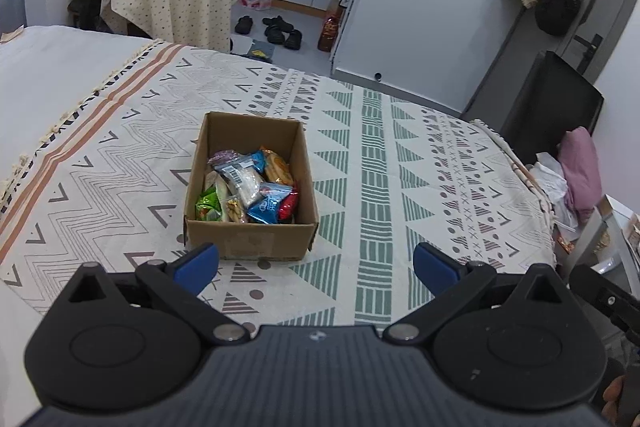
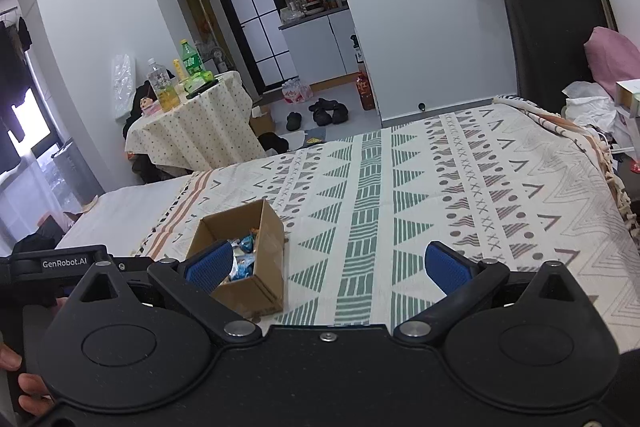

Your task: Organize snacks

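In the left wrist view, the cardboard box (image 1: 251, 187) sits on the patterned bedspread (image 1: 400, 155), open at the top and filled with snack packets (image 1: 250, 187) in blue, green, red and orange wrappers. The left gripper (image 1: 316, 269) hangs just short of the box's near wall, its jaws spread wide with nothing between them

In the right wrist view, the box (image 2: 256, 255) lies toward the left, partly behind one blue pad (image 2: 210, 267). The right gripper (image 2: 328, 267) is beside the box, over bare bedspread (image 2: 480, 187), its jaws wide apart and empty
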